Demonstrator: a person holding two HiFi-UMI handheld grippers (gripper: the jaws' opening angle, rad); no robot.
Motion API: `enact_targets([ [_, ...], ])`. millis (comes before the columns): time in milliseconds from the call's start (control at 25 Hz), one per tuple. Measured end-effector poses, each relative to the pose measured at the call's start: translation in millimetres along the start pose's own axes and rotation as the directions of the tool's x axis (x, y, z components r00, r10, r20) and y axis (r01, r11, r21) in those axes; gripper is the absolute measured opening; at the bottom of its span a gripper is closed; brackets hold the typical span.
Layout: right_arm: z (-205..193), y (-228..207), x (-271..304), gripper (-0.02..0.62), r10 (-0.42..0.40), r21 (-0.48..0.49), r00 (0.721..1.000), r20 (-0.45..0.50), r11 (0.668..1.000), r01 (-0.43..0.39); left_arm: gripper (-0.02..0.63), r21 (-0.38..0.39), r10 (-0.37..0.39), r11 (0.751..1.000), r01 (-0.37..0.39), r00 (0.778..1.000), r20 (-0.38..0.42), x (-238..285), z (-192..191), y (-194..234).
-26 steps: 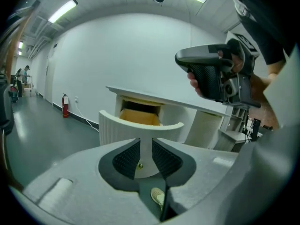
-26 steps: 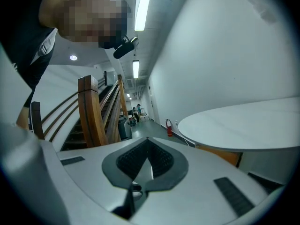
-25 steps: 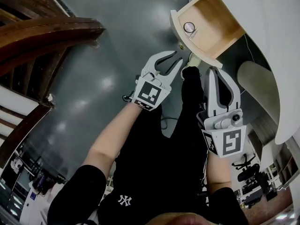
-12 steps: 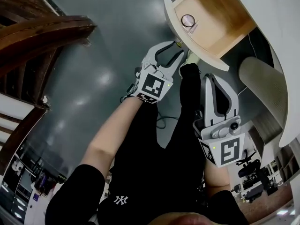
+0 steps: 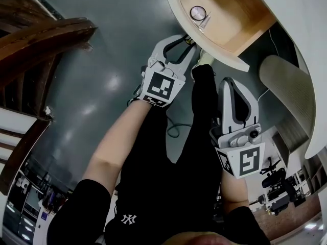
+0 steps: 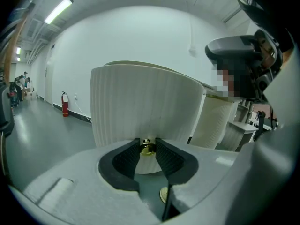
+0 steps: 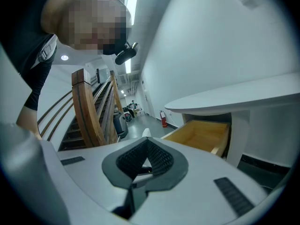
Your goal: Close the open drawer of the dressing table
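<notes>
The dressing table's (image 5: 301, 45) wooden drawer (image 5: 225, 29) stands open at the frame's top, with one small round object (image 5: 197, 13) inside near its front. The left tool (image 5: 187, 42) has just been narrowing; its jaws are apart, with the drawer's brass knob (image 6: 148, 147) between their tips. The right tool (image 7: 146, 140), lower right, is closed and empty.

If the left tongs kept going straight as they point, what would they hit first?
Likely the drawer front: the brass knob sits between the tips of the left tongs, which have just been closing.
</notes>
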State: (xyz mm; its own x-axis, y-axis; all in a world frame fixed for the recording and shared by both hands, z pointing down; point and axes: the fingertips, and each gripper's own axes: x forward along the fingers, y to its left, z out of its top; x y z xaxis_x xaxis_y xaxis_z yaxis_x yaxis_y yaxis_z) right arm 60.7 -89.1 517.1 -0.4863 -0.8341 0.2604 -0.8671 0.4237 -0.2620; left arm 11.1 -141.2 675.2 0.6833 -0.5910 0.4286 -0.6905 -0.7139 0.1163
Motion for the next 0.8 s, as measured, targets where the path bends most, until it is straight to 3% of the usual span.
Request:
enact_targets([
  [800,-18,-112,21,0.015,-0.160,-0.001,0.987,0.023,0.987,0.160,0.110,0.049,-0.052,0.998,0.047,0.993,0.104,105,63,8],
])
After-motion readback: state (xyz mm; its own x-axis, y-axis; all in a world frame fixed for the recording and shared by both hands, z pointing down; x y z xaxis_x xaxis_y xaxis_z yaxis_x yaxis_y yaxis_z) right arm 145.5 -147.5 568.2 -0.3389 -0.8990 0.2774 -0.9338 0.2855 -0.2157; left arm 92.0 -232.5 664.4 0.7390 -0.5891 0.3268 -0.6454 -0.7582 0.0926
